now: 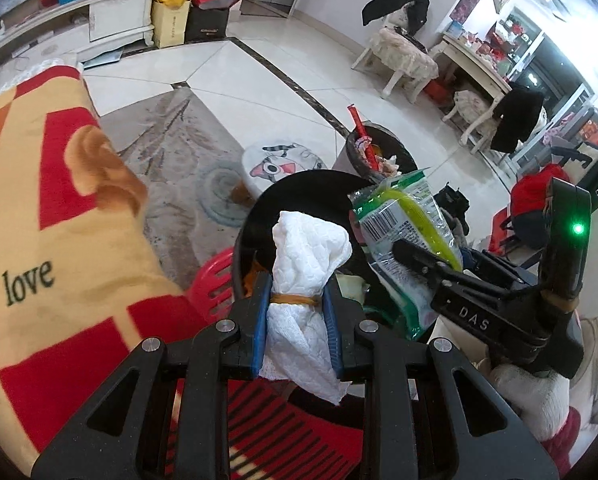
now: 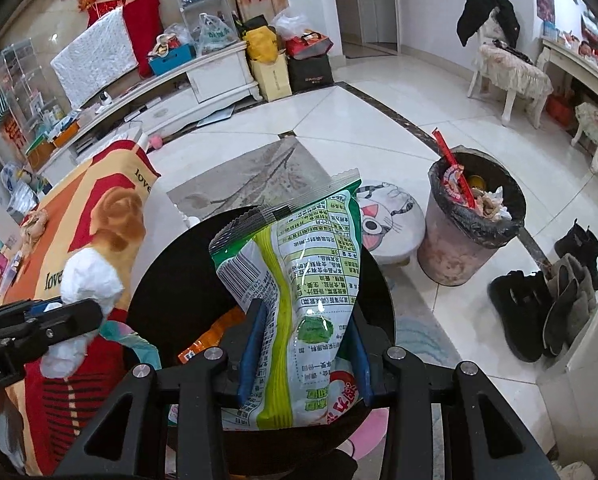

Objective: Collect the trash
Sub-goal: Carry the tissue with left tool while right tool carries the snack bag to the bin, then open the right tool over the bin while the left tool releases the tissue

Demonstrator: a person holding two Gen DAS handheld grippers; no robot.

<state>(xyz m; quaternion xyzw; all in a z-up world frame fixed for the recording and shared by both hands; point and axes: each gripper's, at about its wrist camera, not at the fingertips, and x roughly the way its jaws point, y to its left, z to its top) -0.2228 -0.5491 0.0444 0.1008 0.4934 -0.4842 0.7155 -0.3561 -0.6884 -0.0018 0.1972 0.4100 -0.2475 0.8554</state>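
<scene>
My left gripper [image 1: 297, 308] is shut on a crumpled white paper towel [image 1: 305, 256], held above a black round bin [image 1: 299, 184]. My right gripper [image 2: 305, 344] is shut on a green and white snack bag [image 2: 299, 272], also above the black bin [image 2: 171, 280]. The right gripper also shows in the left wrist view [image 1: 403, 248] with the bag [image 1: 407, 216]. The left gripper [image 2: 79, 312] and towel [image 2: 91, 276] show at the left of the right wrist view. An orange wrapper [image 2: 207, 340] lies inside the bin.
A full grey trash can [image 2: 471, 224] with a black liner stands on the tiled floor to the right. A cat-face stool [image 2: 387, 220] sits beside it. A red and orange blanket [image 2: 99, 216] lies left. Shoes [image 2: 547, 304] line the right wall.
</scene>
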